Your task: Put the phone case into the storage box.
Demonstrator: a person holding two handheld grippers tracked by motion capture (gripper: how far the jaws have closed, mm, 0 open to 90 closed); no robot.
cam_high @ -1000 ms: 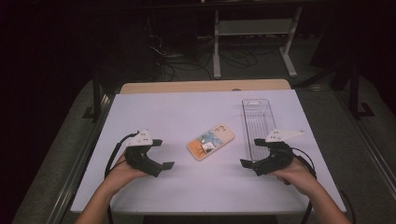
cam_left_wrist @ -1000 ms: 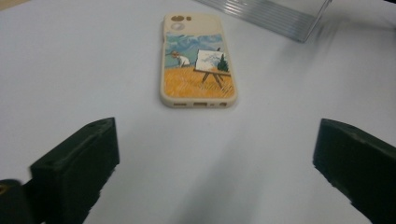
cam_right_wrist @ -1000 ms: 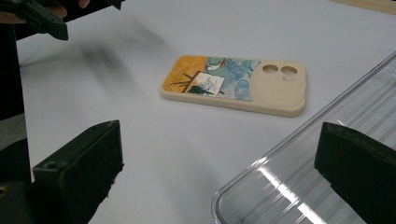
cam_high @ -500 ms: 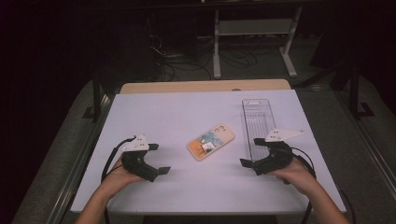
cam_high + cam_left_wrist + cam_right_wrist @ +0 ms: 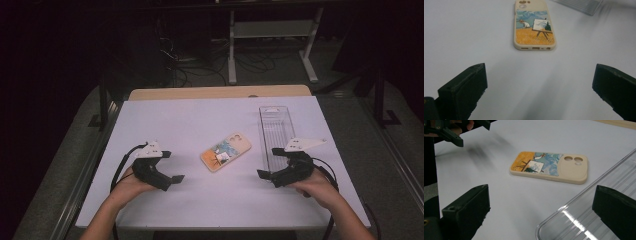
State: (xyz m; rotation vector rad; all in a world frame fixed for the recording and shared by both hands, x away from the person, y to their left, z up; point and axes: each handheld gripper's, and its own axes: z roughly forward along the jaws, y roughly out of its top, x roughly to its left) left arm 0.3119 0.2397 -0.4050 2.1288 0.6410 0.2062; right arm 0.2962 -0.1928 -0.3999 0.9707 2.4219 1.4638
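Note:
A cream phone case (image 5: 225, 151) printed with a painting of a field and an easel lies flat in the middle of the white table (image 5: 200, 120). My left gripper (image 5: 172, 166) rests at its left, open, its jaws wide apart and pointing at the case (image 5: 534, 26) with nothing between them. At the right my right gripper (image 5: 269, 162) is also open and empty, next to the near end of a clear plastic tray (image 5: 276, 129). In the right gripper view the case (image 5: 549, 167) lies ahead, with the tray's corner (image 5: 584, 220) between the jaws.
The long clear tray stands lengthwise along the table's right side and looks empty. A wooden strip (image 5: 220, 92) borders the far edge. Beyond it are a dark floor, cables and a metal stand (image 5: 270, 30). The left gripper (image 5: 449, 132) appears at the right gripper view's top left.
The left gripper shifted slightly toward the near left, then came back to about where it was. The right gripper, case and tray have stayed put.

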